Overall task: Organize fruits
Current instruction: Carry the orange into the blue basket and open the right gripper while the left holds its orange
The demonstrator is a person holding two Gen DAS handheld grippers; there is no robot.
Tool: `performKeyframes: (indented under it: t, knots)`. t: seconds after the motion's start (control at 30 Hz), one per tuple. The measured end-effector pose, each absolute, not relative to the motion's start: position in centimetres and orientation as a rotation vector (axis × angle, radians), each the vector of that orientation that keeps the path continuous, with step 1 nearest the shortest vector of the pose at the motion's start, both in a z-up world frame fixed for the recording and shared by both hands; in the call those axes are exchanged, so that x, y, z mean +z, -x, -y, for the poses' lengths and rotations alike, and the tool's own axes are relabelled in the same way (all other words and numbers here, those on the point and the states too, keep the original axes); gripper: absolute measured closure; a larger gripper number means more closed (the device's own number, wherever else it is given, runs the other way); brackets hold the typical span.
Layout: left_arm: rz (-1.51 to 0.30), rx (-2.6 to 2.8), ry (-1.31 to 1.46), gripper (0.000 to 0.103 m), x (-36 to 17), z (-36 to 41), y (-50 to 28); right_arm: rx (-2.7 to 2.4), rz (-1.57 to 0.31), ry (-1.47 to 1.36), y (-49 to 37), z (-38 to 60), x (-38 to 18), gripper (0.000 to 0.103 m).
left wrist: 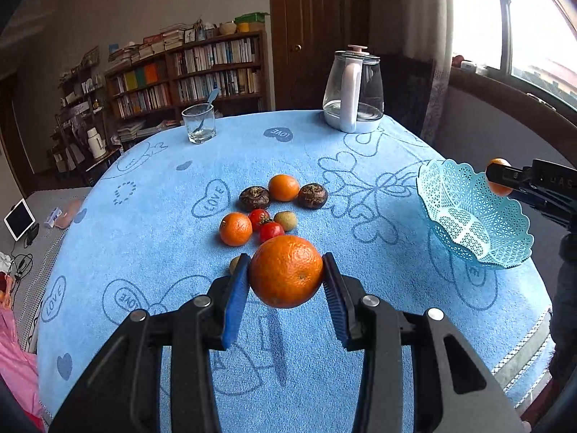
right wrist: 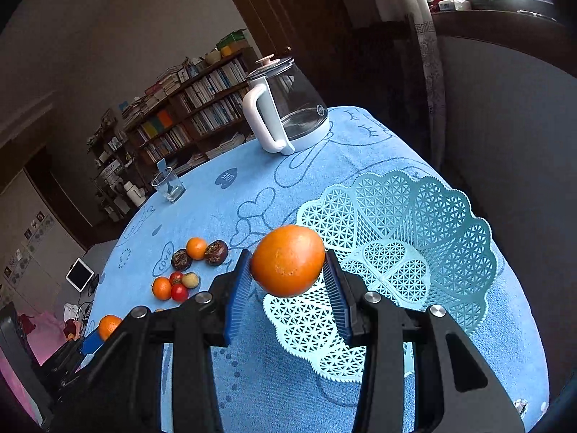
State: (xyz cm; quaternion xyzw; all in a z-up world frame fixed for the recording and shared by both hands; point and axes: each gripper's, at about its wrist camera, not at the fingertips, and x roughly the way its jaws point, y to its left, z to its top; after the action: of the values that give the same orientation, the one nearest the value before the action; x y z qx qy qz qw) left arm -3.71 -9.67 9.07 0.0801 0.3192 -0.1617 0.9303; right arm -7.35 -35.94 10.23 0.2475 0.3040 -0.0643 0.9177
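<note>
Oranges clamped, one per gripper. Right gripper (right wrist: 287,281) holds its orange (right wrist: 287,260) at the basket (right wrist: 454,238) near rim; basket ahead-right. Left gripper (left wrist: 286,288) and its orange (left wrist: 286,271) farther off.

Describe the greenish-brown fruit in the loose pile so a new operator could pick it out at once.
On the light blue towelling tablecloth, find the loose cluster of fruit left of the turquoise lattice plastic basket. The small oval greenish-brown kiwi lies at the cluster's right edge, touching the two red tomatoes. It alone there is dull olive, paler than the two dark brown chestnut-like fruits behind it.
</note>
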Motion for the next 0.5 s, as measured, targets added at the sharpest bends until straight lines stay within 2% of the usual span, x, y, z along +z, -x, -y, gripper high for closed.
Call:
performKeyframes:
  t: [0.5]
  knots:
    - [-0.644,-0.399,-0.221,0.063,10.4,14.0,5.6,-0.249,-0.812,-0.591,5.1,40.1,4.2,0.061]
